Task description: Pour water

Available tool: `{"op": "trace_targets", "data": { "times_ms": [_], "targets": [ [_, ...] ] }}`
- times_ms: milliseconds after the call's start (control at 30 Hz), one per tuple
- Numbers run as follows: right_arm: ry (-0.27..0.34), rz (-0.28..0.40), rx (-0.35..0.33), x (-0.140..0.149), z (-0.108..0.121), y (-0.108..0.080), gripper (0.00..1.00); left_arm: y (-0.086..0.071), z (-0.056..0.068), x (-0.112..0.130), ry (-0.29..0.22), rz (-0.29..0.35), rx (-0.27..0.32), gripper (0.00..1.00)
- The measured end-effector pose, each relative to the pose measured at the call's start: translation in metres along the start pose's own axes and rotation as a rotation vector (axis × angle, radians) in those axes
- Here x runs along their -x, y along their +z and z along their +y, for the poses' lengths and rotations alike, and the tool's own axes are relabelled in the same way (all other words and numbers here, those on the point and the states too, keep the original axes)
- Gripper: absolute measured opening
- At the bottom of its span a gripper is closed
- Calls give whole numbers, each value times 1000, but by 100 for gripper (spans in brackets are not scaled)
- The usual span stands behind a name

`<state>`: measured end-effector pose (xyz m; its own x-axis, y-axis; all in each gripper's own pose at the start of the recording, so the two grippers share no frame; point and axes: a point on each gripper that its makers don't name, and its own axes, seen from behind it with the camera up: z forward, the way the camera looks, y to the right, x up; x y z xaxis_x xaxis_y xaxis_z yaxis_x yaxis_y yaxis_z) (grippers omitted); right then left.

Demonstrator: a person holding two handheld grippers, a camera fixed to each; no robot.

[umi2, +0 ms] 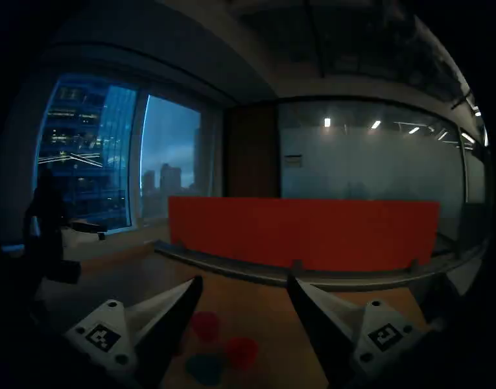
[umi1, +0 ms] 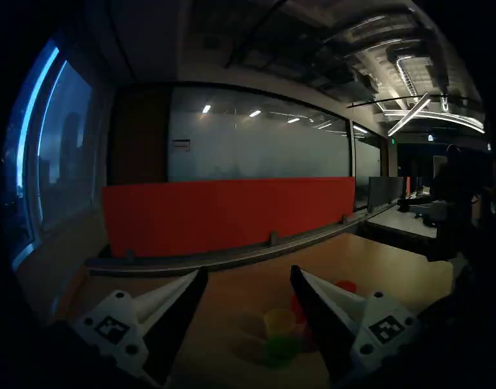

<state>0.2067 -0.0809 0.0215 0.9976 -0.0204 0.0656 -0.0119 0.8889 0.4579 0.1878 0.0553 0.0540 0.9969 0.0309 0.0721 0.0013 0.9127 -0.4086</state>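
Observation:
Small plastic cups stand on a wooden desk (umi1: 377, 259) in dim light. In the left gripper view, a yellow cup (umi1: 280, 320), a green cup (umi1: 281, 347) and a red cup (umi1: 345, 285) sit low between and beside the fingers. My left gripper (umi1: 248, 271) is open above them and holds nothing. In the right gripper view, two red cups (umi2: 205, 324) (umi2: 241, 351) and a bluish cup (umi2: 205, 368) stand below my right gripper (umi2: 243, 279). It is open too, with nothing between its fingers. I cannot tell whether any cup holds water.
A red partition (umi1: 228, 211) with a grey rail runs along the desk's far edge. Behind it is a frosted glass wall (umi2: 371, 162), with windows (umi2: 85, 155) to the side. Dark shapes stand at the right (umi1: 458, 207) and at the left (umi2: 47, 240).

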Motion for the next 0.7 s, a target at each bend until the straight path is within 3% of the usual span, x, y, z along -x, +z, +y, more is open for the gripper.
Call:
{"op": "trace_targets", "data": {
  "times_ms": [167,467,700],
  "targets": [
    [-5,-3,-69,-1,-13,1,100,6,13,2,1,-2,74,94],
    [-36,-25,-127,0,-23,1,100,9,37,6,42,-23,176,94],
    [-60,-65,-178,3,-29,-1,100,11,45,16,40,-70,224,94]
  ]
}}
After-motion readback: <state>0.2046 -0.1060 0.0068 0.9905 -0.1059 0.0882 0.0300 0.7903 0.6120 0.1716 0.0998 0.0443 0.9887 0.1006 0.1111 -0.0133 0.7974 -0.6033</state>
